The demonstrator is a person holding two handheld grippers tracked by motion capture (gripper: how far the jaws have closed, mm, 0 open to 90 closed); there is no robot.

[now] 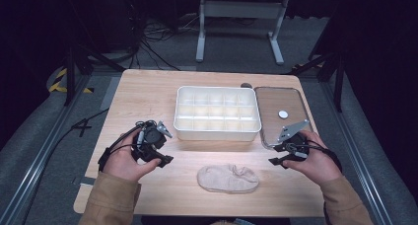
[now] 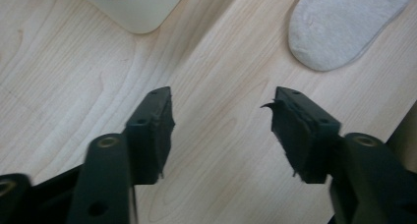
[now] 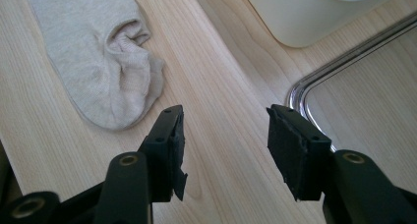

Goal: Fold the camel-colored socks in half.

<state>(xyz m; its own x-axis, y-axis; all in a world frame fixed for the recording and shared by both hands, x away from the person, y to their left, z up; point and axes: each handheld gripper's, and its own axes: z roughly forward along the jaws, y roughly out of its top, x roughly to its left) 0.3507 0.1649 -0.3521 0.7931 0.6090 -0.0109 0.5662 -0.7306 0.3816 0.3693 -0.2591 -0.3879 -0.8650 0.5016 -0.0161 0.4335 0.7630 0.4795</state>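
A beige ankle sock [image 1: 228, 178] lies flat near the front edge of the wooden table [image 1: 148, 94], between my two hands. My left gripper [image 1: 165, 155] hovers left of the sock, jaws wide open and empty over bare wood [image 2: 221, 116]; the sock's toe [image 2: 339, 25] lies beyond the jaws, at the upper right of the left gripper view. My right gripper [image 1: 277, 159] hovers right of the sock, also open and empty [image 3: 223, 128]; the sock's cuff [image 3: 105, 57] lies to its upper left in the right gripper view.
A white compartment box [image 1: 217, 113] stands mid-table behind the sock; its corner appears in both gripper views [image 2: 135, 10] [image 3: 314, 15]. Its clear lid [image 1: 278, 114] lies flat to the right, rim [image 3: 300, 89] close to my right jaw. A frame's legs stand beyond the table.
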